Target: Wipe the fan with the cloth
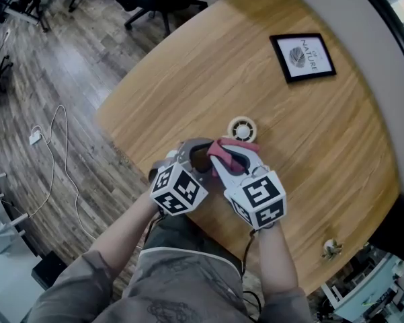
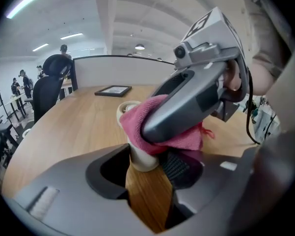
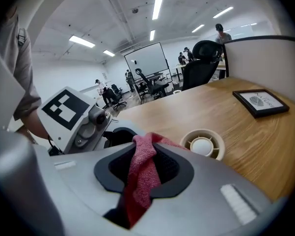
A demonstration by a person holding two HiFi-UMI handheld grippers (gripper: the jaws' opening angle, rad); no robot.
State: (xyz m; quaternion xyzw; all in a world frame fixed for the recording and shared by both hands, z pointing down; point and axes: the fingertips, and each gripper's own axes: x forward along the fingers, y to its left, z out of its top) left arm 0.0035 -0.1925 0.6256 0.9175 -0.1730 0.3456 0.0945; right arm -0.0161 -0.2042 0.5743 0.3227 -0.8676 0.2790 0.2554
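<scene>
- A person holds a tool in each hand over a round wooden tabletop (image 1: 322, 140).
- The fan (image 1: 242, 129) is small, round and cream. It stands on the tabletop near the middle, just past both tools. Its round face looks up.
- The right tool (image 1: 232, 153) is pinching the cloth (image 3: 142, 173). Its two jaws press on the cloth, and the cloth fills the gap between them.
- The cloth is pink-red and fluffy. One bunch sticks out past the tips of the jaws, and some hangs back between them.
- In the left gripper view the cloth sits right by the side of the fan. I cannot tell if it is touching.
- The left tool (image 1: 195, 152) has its jaws spread apart and holds nothing. Bare wood shows through the gap, and the fan stands just beyond the tips.
- The two tools are close side by side. Both tip down toward the tabletop.
- A black picture frame (image 1: 302, 57) lies flat on the tabletop, on the far side and well away from the fan.
- A white cable (image 1: 54, 147) lies on the wooden floor (image 1: 74, 66) beside the tabletop.
</scene>
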